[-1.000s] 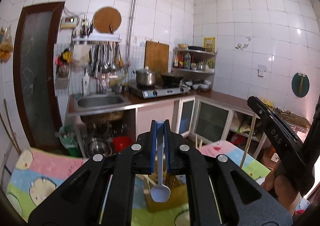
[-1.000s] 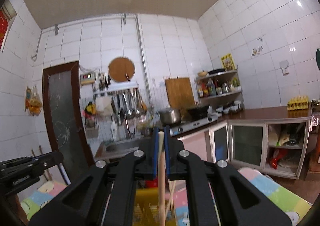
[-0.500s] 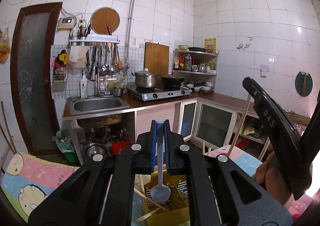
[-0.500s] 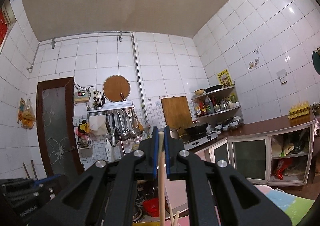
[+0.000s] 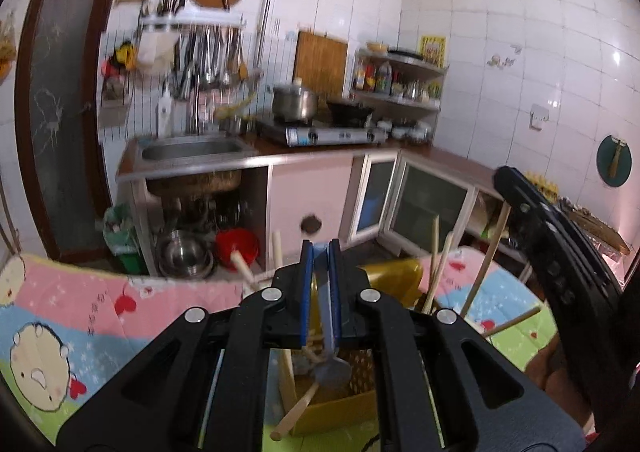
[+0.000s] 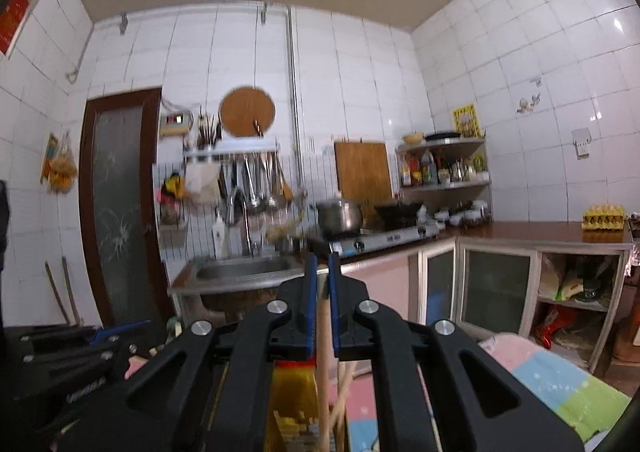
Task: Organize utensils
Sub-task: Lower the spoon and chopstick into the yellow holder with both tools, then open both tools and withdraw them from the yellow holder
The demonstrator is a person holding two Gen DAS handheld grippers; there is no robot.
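Left wrist view: our left gripper (image 5: 321, 252) is clamped on the handle of a blue-grey spoon (image 5: 331, 370), bowl hanging down at 6 o'clock. Since a second ago the yellow box (image 5: 344, 410) has slid up and grown under the fingers, and the spoon bowl now hangs inside its mouth among loose wooden chopsticks (image 5: 438, 272). We read this as the lowering step, release likely next. The other gripper sits at 3 o'clock above the cartoon mat (image 5: 80, 308).

Right wrist view: our right gripper (image 6: 322, 264) is closed on 1 wooden stick (image 6: 323, 372), which runs down to 6 o'clock. The view has dropped, so the yellow box (image 6: 294, 384) shows again below the fingers. The stick's lower end is cut off by the frame; we cannot tell whether it is in the box.
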